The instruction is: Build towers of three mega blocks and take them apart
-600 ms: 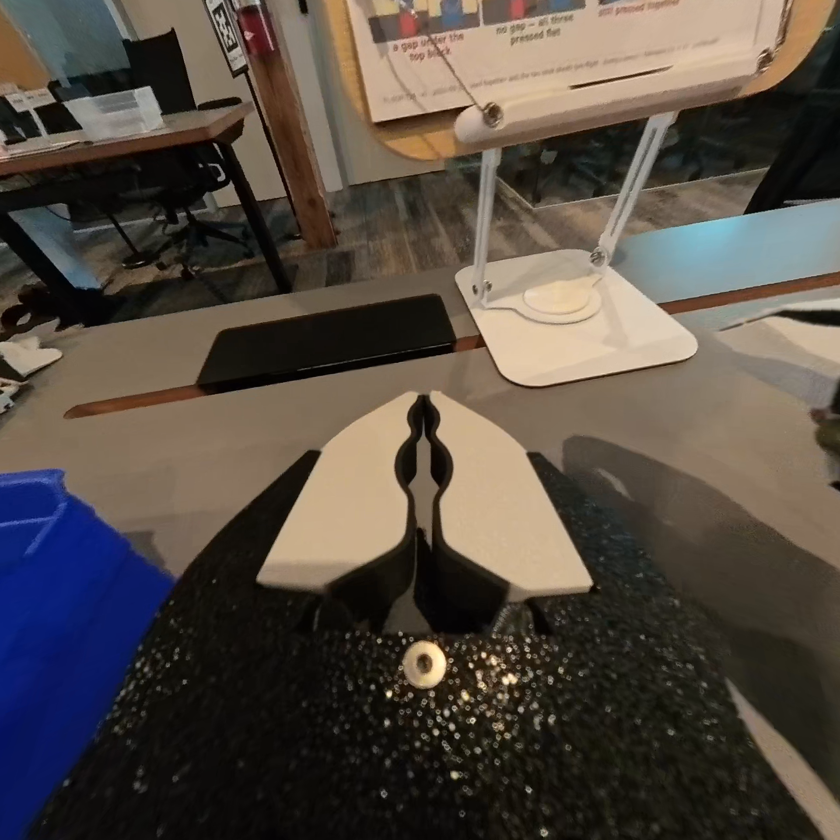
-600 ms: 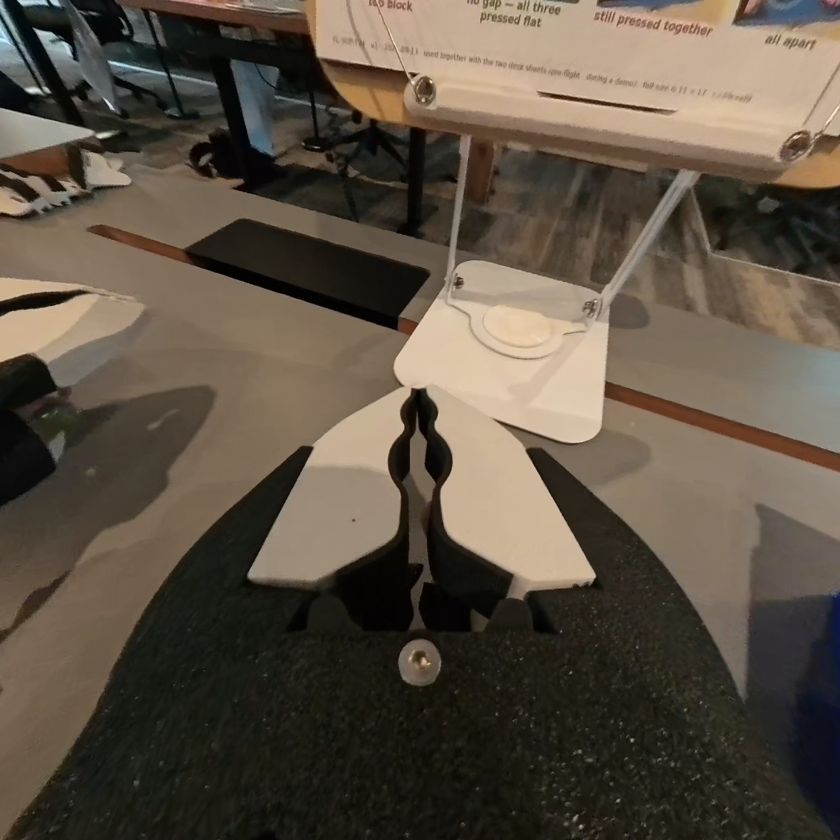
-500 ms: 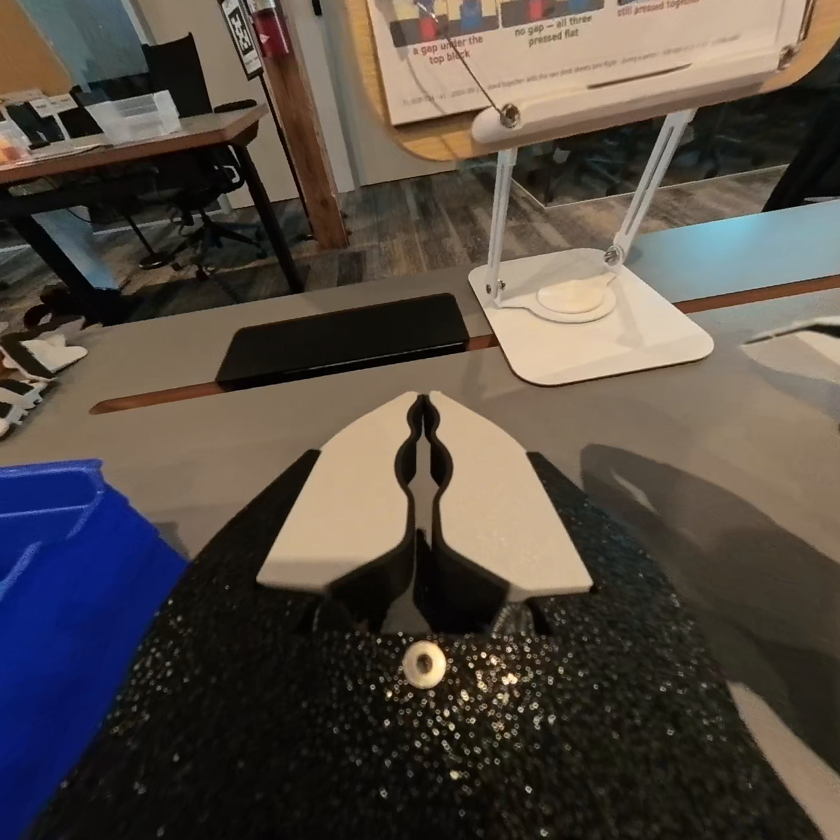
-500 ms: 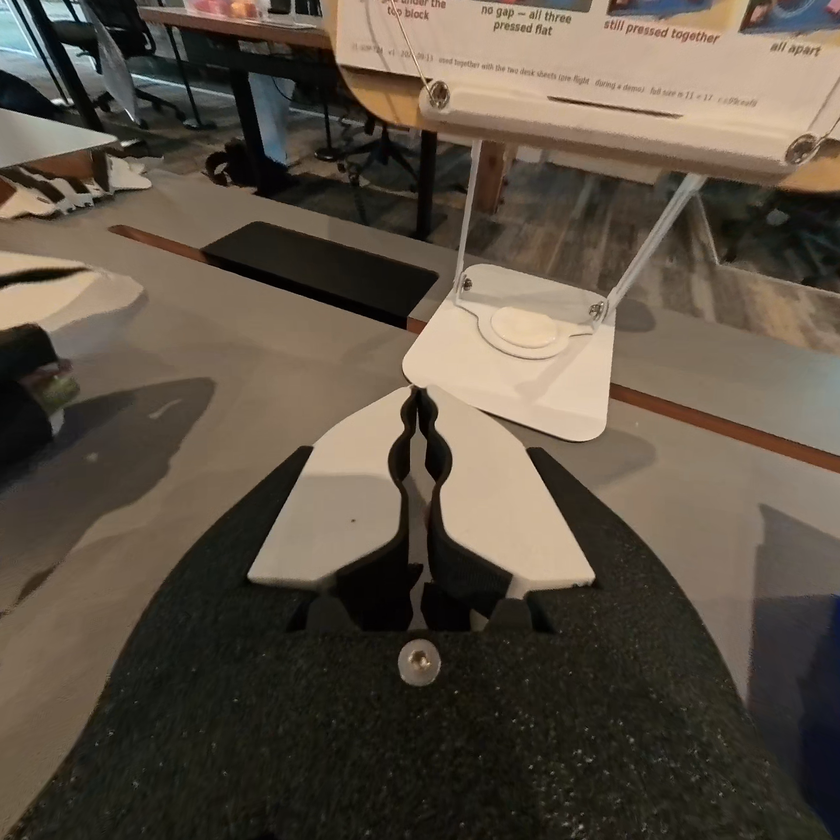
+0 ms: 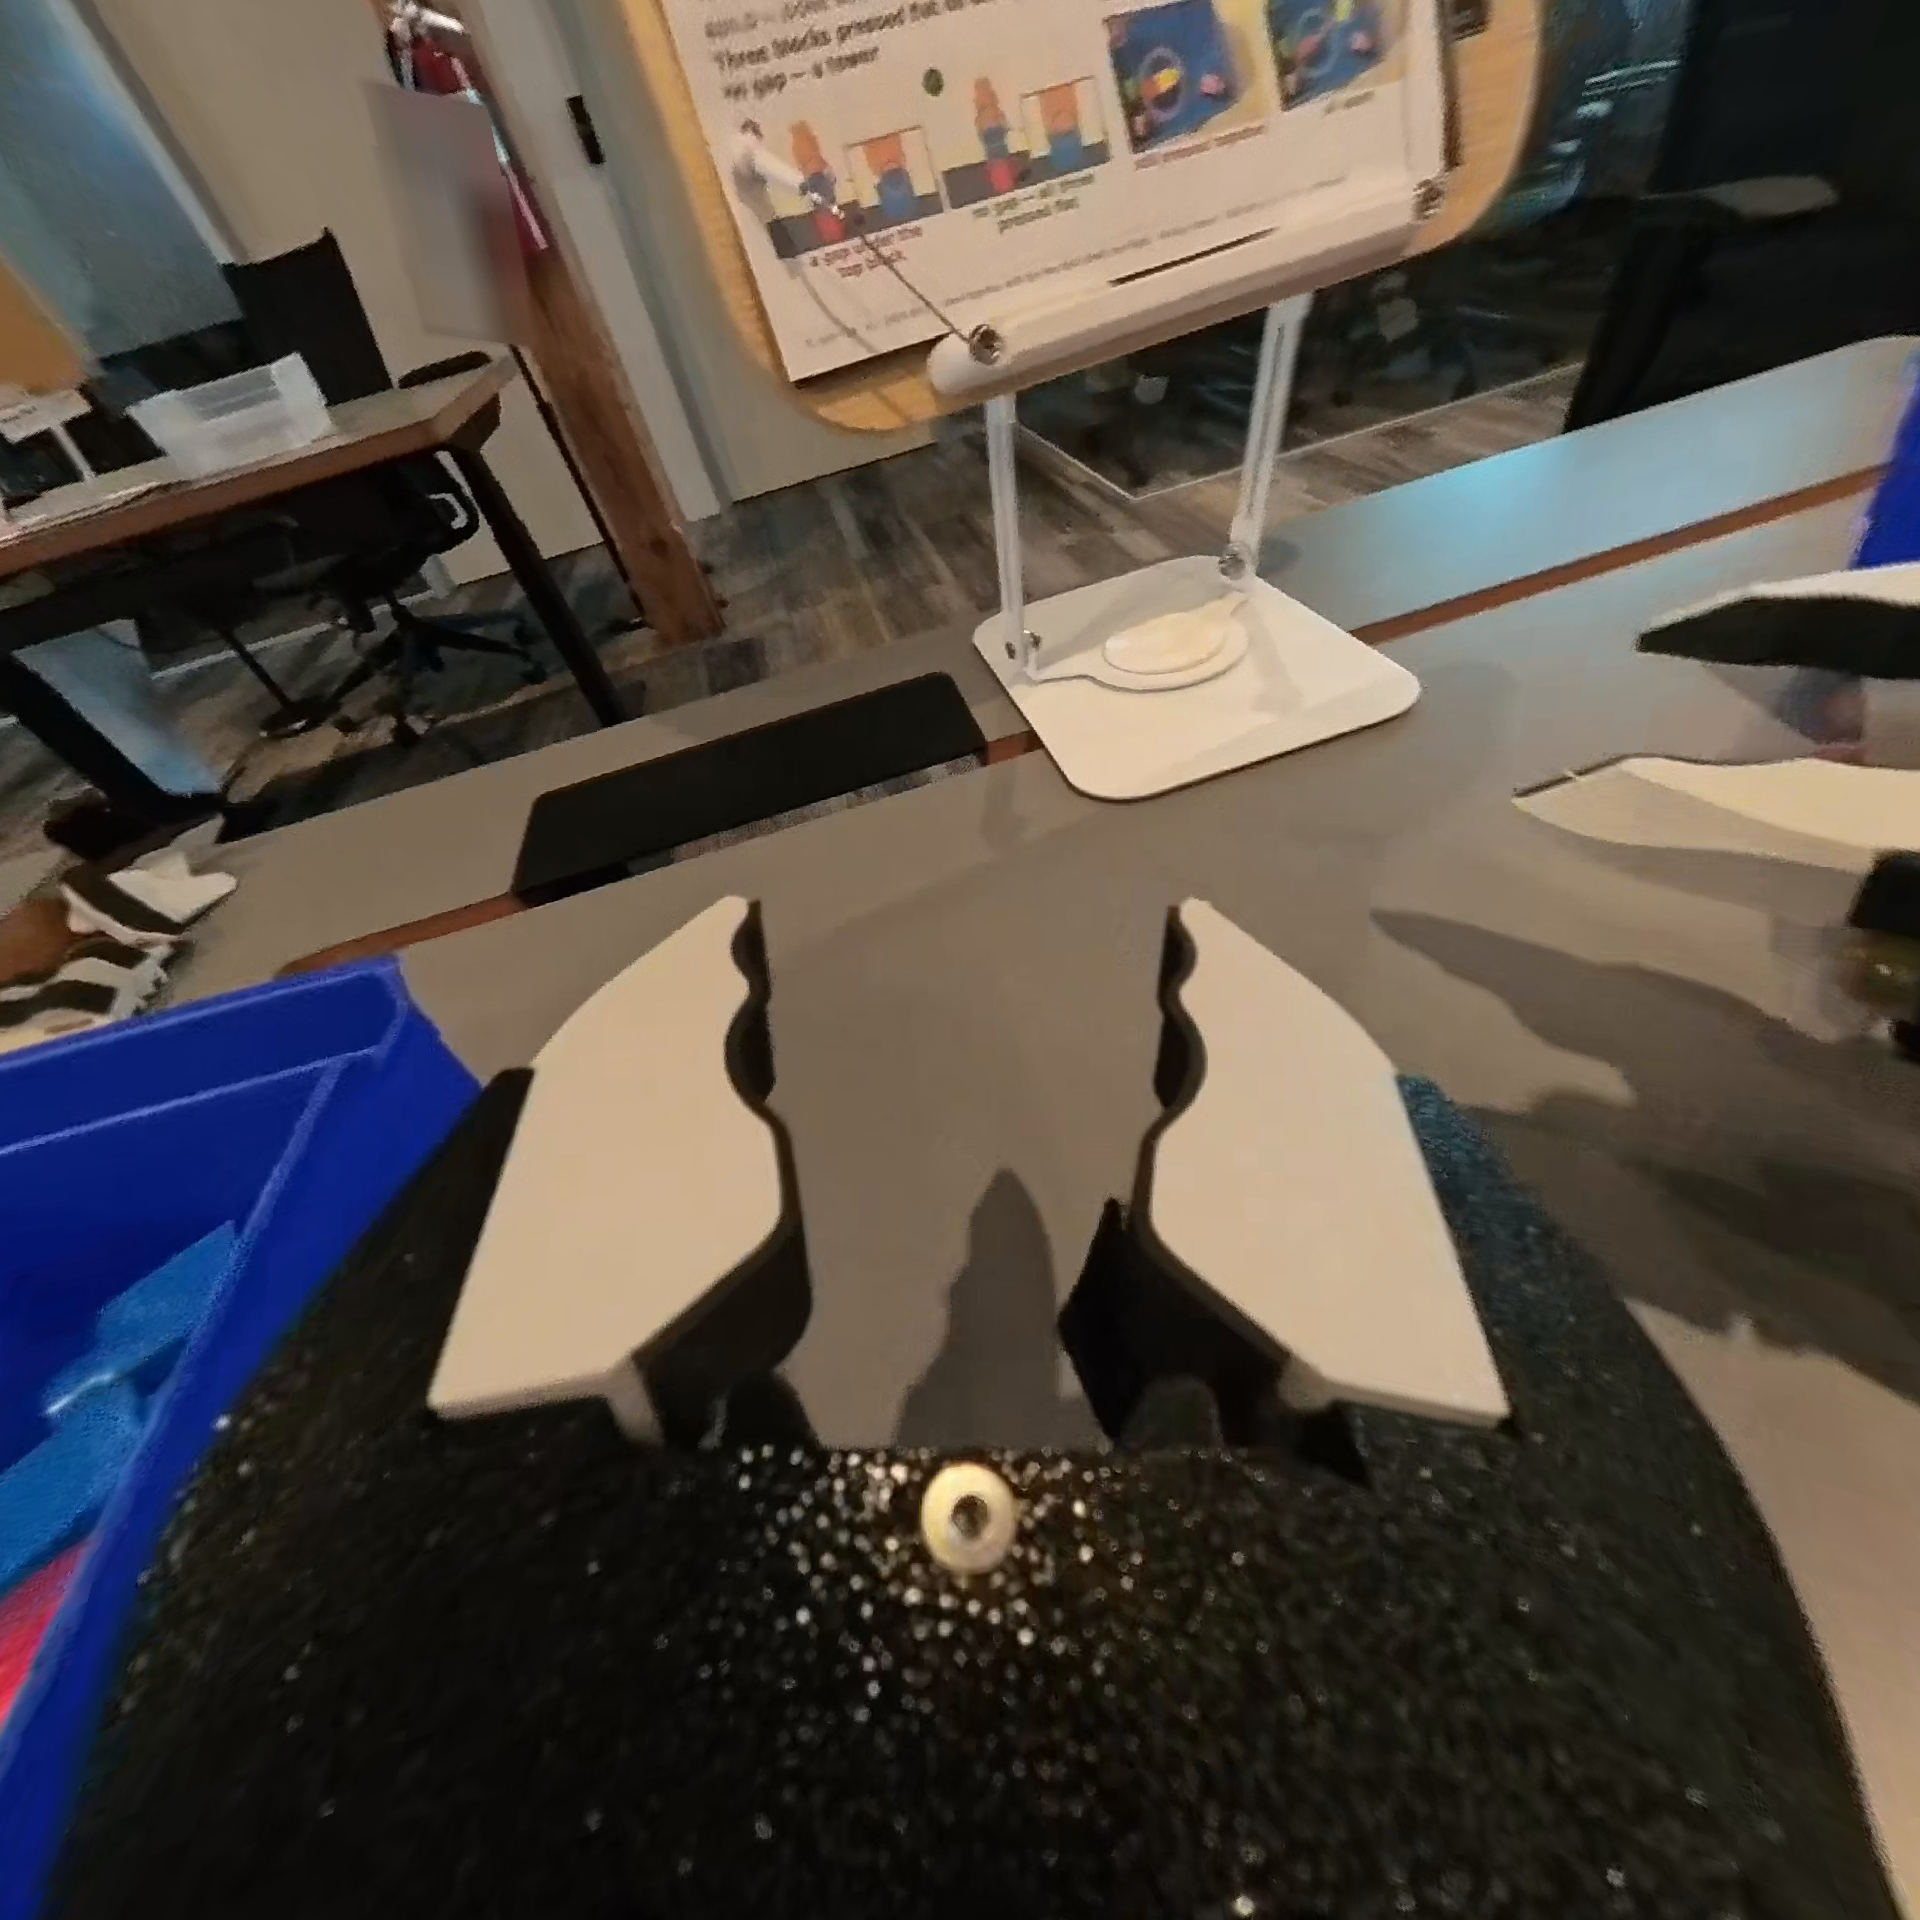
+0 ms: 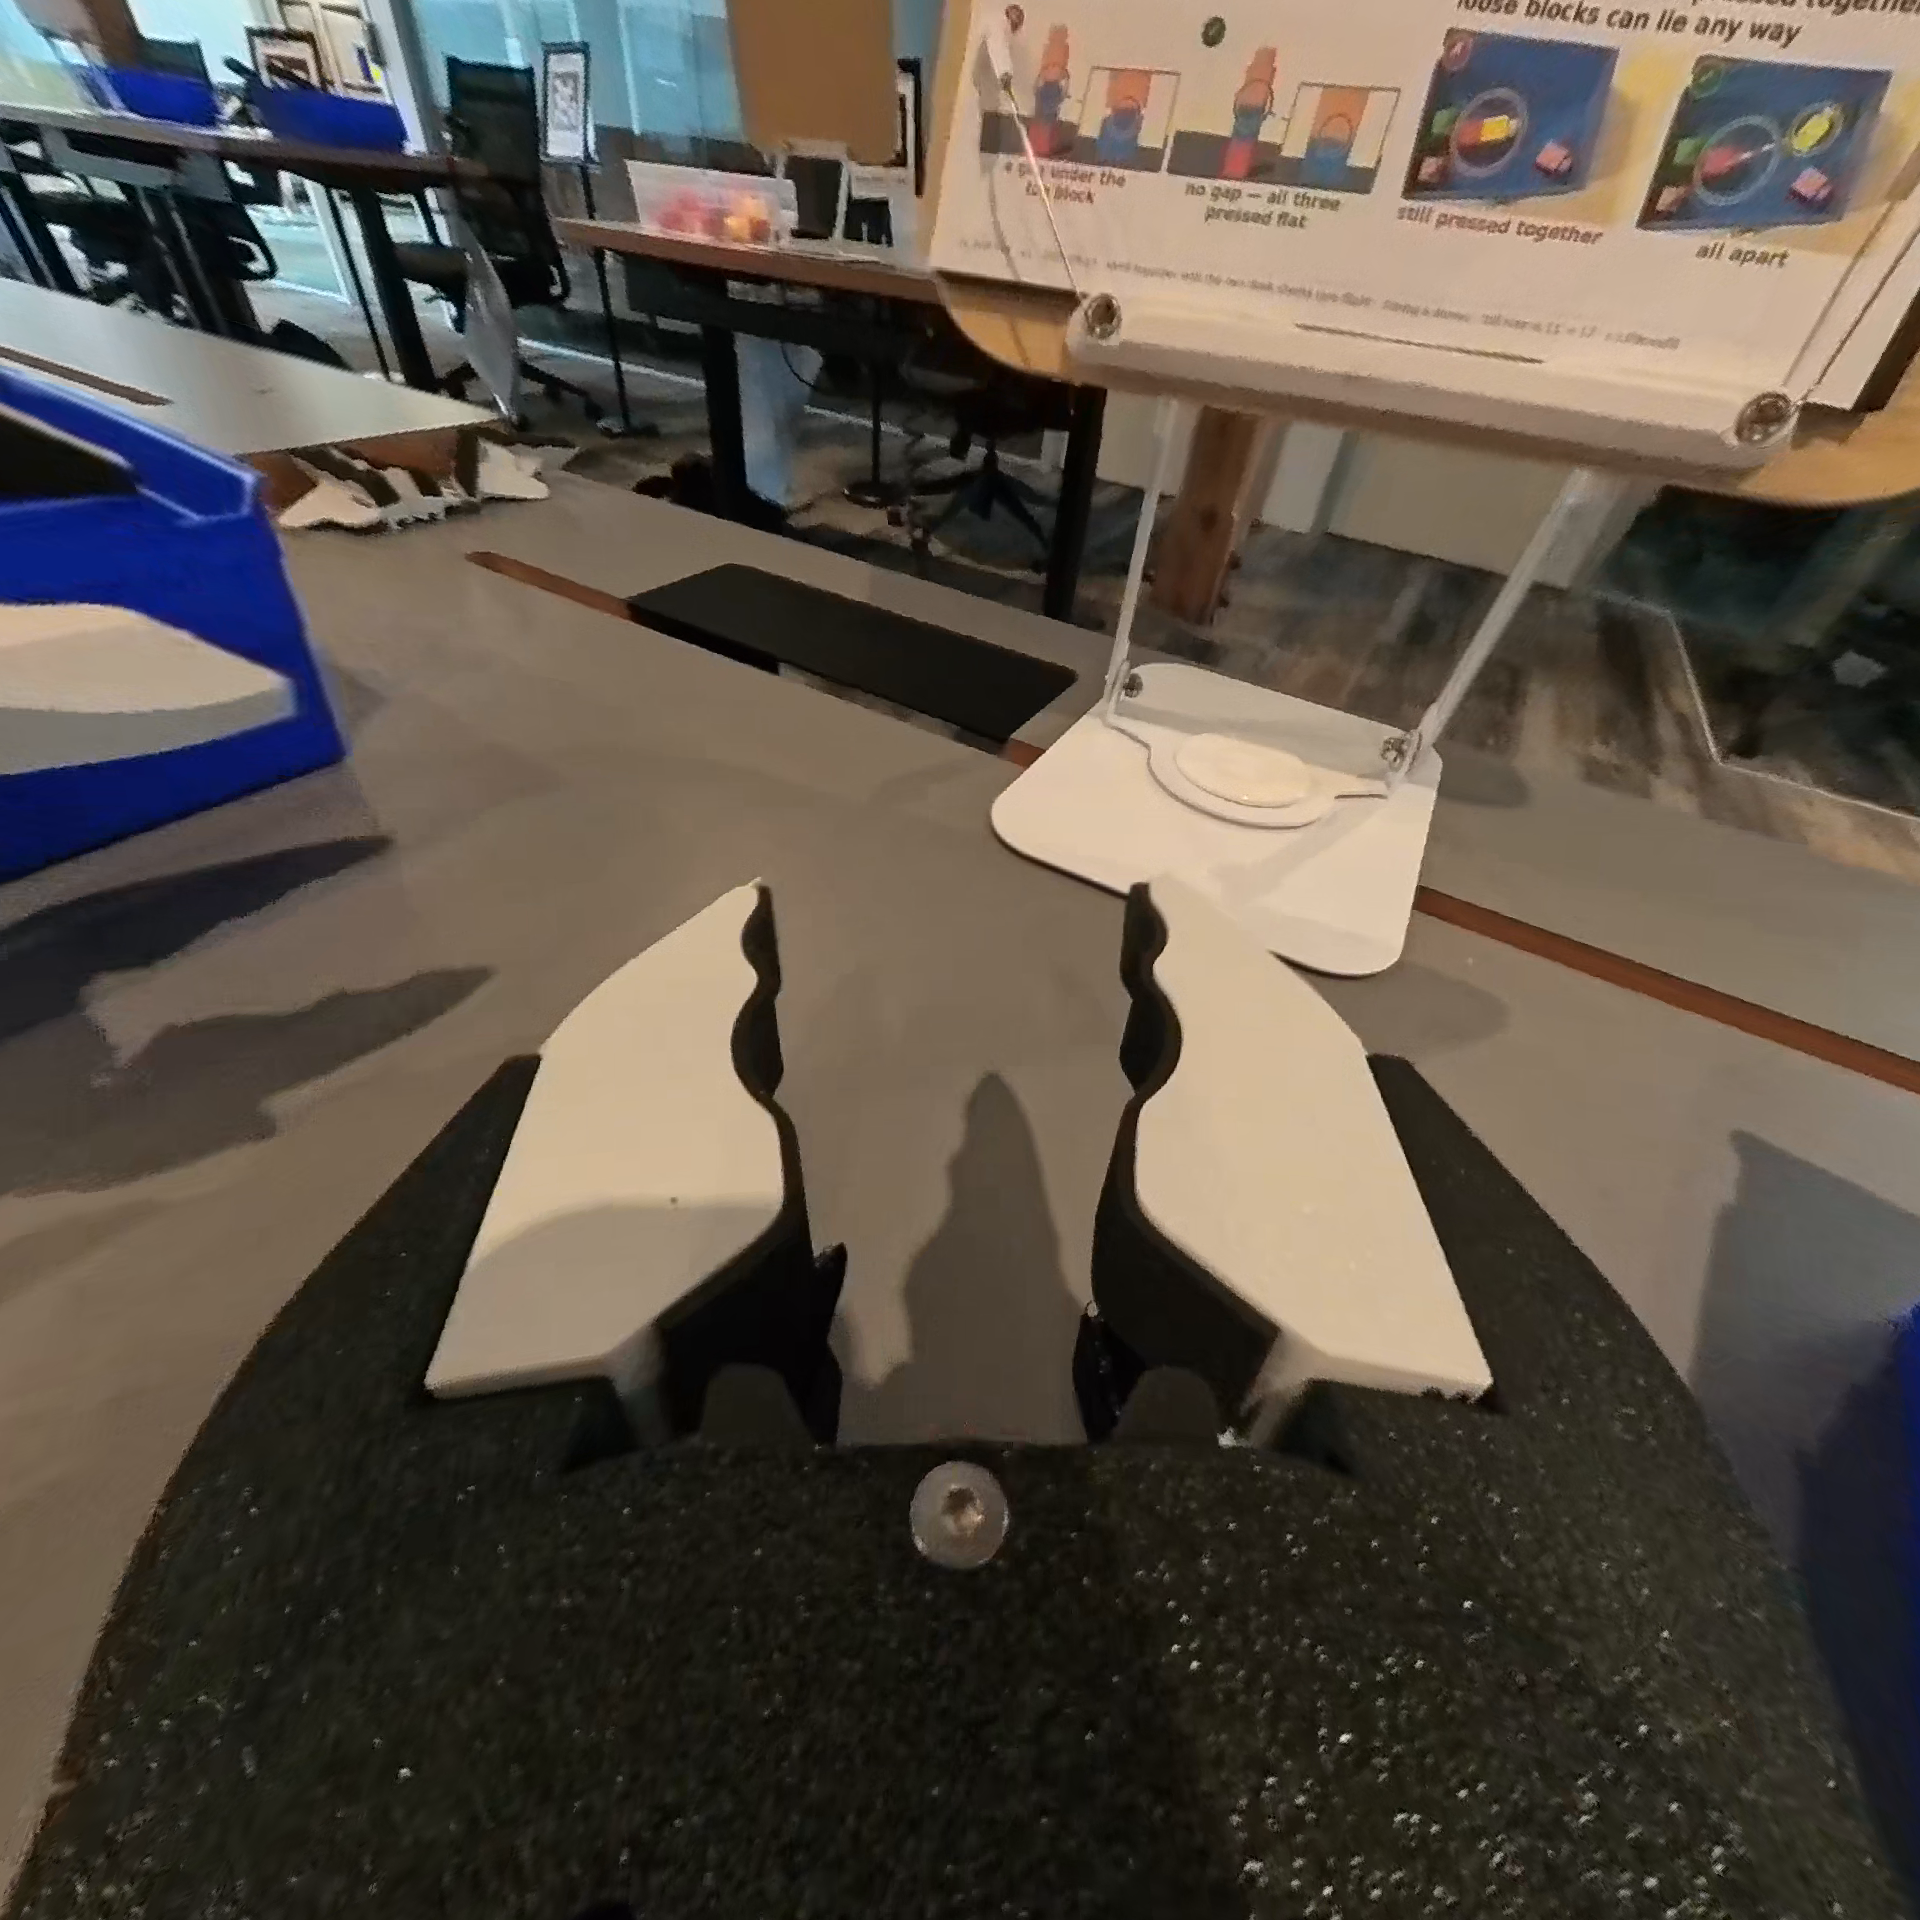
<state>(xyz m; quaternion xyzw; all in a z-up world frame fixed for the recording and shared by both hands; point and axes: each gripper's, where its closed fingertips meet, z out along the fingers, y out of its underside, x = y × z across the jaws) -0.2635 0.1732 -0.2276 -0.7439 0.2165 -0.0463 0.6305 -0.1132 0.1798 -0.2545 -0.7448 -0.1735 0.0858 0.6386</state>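
**A:** Nearest thing in both wrist views is the gripper body, black and grainy with a sparkly, sandpaper-ish texture and one pale screw in the middle. The left gripper [image 5: 961, 925] has flat off-white fingers [image 5: 623, 1174] with wavy black inner edges, spread wide with only bare grey table [image 5: 966, 1039] between them. The right gripper [image 6: 945, 904] is the same: jaws apart, holding nothing.

**B:** Where are the blocks, then?

**A:** Just left of the left gripper there's a glossy blue plastic bin [image 5: 208, 1091] with a thick rim. Inside I can make out a blue block [image 5: 135, 1330] and a bit of red at the very bottom corner, too blurry and cropped to say more. The right wrist view shows the same blue bin [image 6: 156, 644] off to the left, with the other gripper's white finger in front of it. None on the table surface itself, as far as I can see.

**B:** And further back?

**A:** Smooth matte grey table, then a flat black rectangular panel [image 5: 748, 769] set by a brown strip. Beside it is a white stand [image 5: 1216, 696] with a rounded square base, a round disc on it and two thin struts. Those hold up a wooden board with rounded corners carrying a printed instruction sheet [image 6: 1455, 156] with small pictures of stacked blocks plus captions.

**B:** Beyond that?

**A:** Office tables, black chairs, and a clear plastic box [image 5: 229, 410] on a table.
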